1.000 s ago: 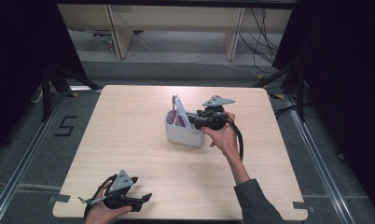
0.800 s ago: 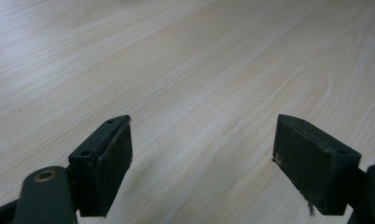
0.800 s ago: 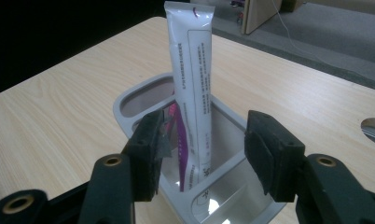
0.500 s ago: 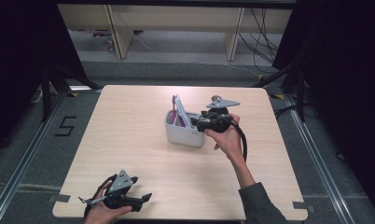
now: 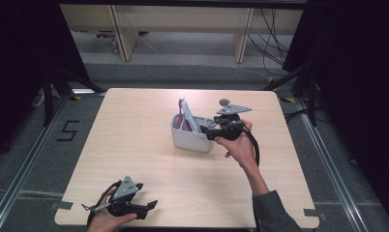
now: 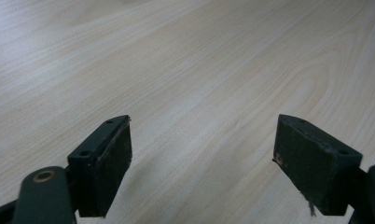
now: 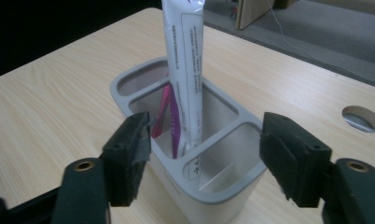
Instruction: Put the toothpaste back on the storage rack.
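A white holder (image 5: 191,137) with several compartments is set near the middle of the wooden table (image 5: 134,140), toward its far right. A white tube (image 7: 185,70) is stood upright in its middle compartment, with a pink item (image 7: 164,112) leaned beside it. The right gripper (image 5: 211,134) is held just right of the holder; its jaws have just been opening and are spread, nothing pinched between them. The left gripper (image 5: 151,207) is rested at the near left edge, jaws spread wide over bare wood.
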Action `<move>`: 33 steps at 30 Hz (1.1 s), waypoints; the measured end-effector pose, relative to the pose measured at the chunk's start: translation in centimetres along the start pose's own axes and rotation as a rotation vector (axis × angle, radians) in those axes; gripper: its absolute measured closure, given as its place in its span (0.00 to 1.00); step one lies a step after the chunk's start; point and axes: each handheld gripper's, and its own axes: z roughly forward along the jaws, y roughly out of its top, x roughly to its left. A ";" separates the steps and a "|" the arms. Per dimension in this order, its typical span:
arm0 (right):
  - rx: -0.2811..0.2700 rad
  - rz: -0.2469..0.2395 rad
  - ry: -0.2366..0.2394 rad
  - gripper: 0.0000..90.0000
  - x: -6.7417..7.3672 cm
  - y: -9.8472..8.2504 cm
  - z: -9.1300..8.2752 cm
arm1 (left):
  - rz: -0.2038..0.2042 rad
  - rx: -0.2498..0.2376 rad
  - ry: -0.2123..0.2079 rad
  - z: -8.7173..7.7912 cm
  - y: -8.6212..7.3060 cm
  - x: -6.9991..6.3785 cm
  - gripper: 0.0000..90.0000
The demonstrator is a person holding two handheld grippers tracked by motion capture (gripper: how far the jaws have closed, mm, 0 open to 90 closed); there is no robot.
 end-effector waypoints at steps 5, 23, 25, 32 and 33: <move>0.003 0.008 -0.008 0.33 -0.2 -0.2 -0.2 | -0.009 -0.010 -0.001 0.0 0.0 -0.1 0.21; 0.009 0.000 -0.005 0.29 -0.3 -1.0 -1.3 | -0.011 -0.009 0.000 0.1 0.0 -0.1 0.21; 0.005 -0.011 -0.006 0.29 -0.4 -1.2 -1.4 | -0.011 -0.009 0.000 0.1 0.0 -0.1 0.21; 0.015 0.025 0.000 0.29 -0.1 -1.7 -1.9 | -0.008 -0.011 -0.003 0.0 0.0 0.0 0.21; 0.002 -0.002 0.001 0.29 -0.3 -1.8 -1.8 | -0.010 -0.010 -0.001 0.0 0.0 0.0 0.21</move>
